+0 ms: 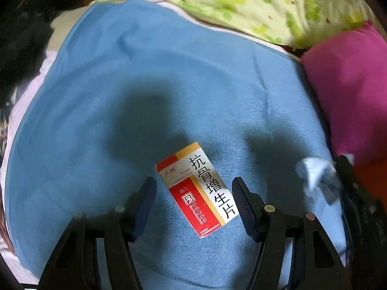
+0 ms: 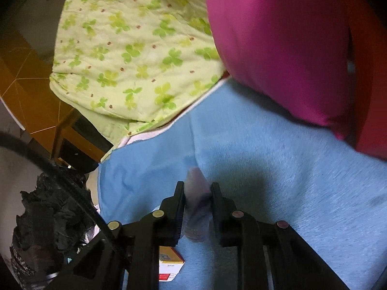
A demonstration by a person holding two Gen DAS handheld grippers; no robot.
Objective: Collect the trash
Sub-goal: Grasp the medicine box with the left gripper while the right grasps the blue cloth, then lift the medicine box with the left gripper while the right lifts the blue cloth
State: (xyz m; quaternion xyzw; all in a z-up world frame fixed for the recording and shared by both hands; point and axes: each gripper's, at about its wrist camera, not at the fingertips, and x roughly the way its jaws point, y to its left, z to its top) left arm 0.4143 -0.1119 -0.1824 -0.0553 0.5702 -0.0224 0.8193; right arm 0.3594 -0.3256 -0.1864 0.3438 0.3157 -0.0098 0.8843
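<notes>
A: Nearest the left wrist camera, the left gripper [image 1: 193, 205] hangs over a medicine box [image 1: 198, 189], jaws apart, one on either side and neither pressing it. Why so?

B: It looks lined up for a grab; the box lies flat and slanted on the blue blanket [image 1: 145, 84], so the fingers bracket its long sides.

A: And the right gripper [image 2: 197, 200]?

B: Clamped on a pale crumpled scrap [image 2: 197, 193], blurred, probably tissue or wrapper. In the left view the same scrap shows at the blanket's right edge.

A: Where does the trash go?

B: Likely the black bag [image 2: 48, 217] at lower left of the right view, just off the bed.

A: Farther back?

B: A clover-print quilt [image 2: 125, 48] and a magenta pillow [image 2: 278, 48], beside each other beyond the blanket.
</notes>
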